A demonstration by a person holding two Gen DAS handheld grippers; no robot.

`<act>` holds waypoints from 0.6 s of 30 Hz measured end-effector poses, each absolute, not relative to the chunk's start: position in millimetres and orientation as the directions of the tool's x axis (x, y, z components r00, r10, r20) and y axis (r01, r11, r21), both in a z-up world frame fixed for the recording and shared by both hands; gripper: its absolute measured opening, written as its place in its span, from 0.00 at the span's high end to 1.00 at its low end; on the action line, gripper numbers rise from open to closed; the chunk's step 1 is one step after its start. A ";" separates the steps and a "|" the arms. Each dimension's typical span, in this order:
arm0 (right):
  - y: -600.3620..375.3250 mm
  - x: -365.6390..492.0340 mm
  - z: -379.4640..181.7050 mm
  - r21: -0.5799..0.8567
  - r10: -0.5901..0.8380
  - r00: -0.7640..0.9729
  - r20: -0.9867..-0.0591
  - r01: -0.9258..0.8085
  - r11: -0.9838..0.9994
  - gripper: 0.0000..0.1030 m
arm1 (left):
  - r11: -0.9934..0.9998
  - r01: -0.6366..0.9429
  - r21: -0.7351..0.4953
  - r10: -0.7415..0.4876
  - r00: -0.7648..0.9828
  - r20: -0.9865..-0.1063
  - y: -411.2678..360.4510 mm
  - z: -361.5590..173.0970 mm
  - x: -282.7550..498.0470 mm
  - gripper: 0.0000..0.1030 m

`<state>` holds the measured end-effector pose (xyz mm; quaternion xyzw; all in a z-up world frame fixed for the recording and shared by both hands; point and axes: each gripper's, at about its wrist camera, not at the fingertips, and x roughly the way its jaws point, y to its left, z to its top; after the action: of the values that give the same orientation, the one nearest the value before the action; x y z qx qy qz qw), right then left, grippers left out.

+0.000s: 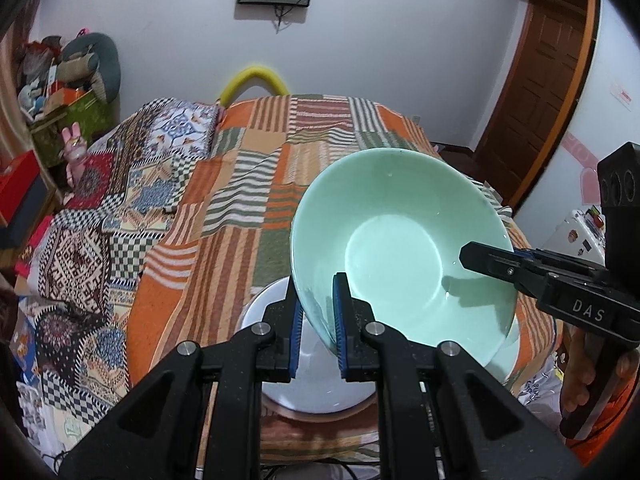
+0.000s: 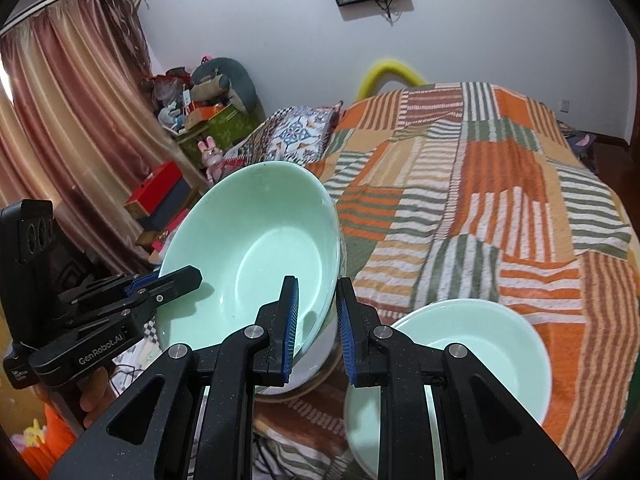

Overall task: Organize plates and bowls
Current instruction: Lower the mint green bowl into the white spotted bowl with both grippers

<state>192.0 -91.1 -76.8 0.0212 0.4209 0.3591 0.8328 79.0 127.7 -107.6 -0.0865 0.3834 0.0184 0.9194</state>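
A large pale green bowl (image 1: 400, 240) hangs tilted over the bed, held by both grippers. My left gripper (image 1: 319, 320) is shut on its near rim, one blue pad inside and one outside. My right gripper (image 1: 474, 257) is shut on the bowl's right rim. In the right wrist view the same green bowl (image 2: 256, 248) has its rim pinched between the right gripper (image 2: 318, 320) pads, and the left gripper (image 2: 188, 278) grips its left edge. Just under it sits a white bowl (image 1: 280, 364) on a brown wooden plate (image 1: 320, 416). A second green bowl (image 2: 480, 348) rests on the quilt.
The striped orange quilt (image 1: 248, 184) covers the bed, with a patterned blanket (image 1: 100, 216) on its left side. Cluttered boxes (image 2: 160, 196) and a curtain (image 2: 60, 120) stand to the left. A wooden door (image 1: 548, 92) is at the right. A hand (image 1: 580, 384) holds the right gripper's handle.
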 end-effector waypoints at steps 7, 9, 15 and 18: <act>-69.9 185.9 -93.4 0.350 0.613 0.336 -0.715 -0.587 0.730 0.82 | 0.979 -0.142 -0.146 -0.008 0.692 -0.722 146.5 -124.5 70.5 0.87; -65.1 185.0 -97.6 0.351 0.610 0.324 -0.723 -0.589 0.728 0.82 | 0.977 -0.149 -0.151 -0.007 0.688 -0.725 150.4 -129.1 69.5 0.87; -52.7 183.6 -111.3 0.348 0.593 0.289 -0.752 -0.591 0.728 0.82 | 0.969 -0.180 -0.167 -0.002 0.673 -0.740 160.9 -146.2 68.0 0.87; -49.3 184.5 -118.6 0.346 0.583 0.272 -0.766 -0.589 0.730 0.82 | 0.967 -0.191 -0.169 -0.002 0.659 -0.752 163.6 -154.9 68.8 0.87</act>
<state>184.5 -49.3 -118.6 -0.0032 0.4785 0.3674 0.7975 68.8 163.6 -154.9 -0.1175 0.4096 0.0522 0.9032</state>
